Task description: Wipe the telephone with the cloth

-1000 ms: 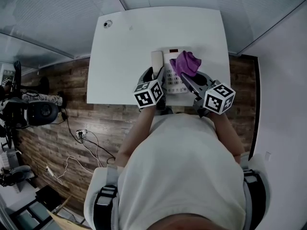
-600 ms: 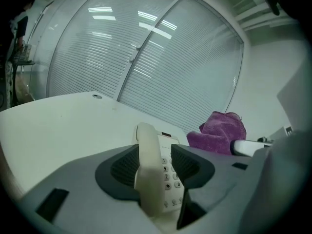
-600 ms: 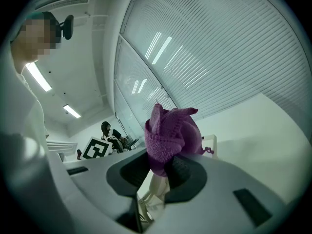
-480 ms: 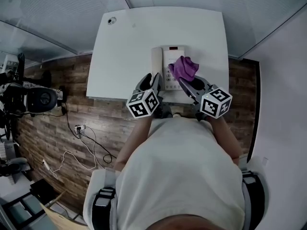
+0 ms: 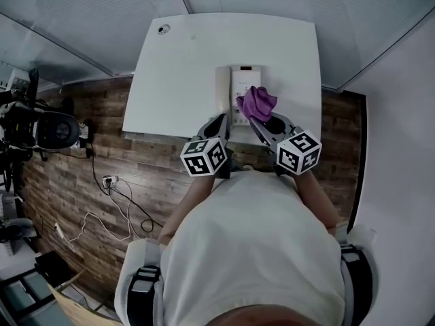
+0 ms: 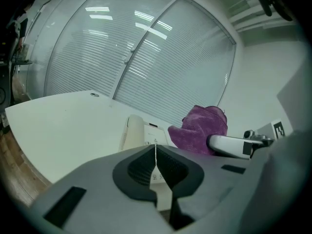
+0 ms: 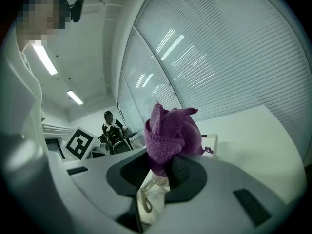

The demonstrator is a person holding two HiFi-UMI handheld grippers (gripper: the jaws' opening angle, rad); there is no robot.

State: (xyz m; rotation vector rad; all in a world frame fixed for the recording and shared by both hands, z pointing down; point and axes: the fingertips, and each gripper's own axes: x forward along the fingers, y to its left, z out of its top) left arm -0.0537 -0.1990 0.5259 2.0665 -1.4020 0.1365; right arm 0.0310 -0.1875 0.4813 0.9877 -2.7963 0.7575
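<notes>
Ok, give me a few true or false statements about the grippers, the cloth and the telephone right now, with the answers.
1. The purple knitted cloth is clamped in the right gripper. True.
2. The left gripper's fingers stand wide apart. False: they are shut together with nothing between them.
3. The beige desk telephone stands on a black tray. False: it stands directly on the white table.
4. The telephone's handset lies along its left side. True.
</notes>
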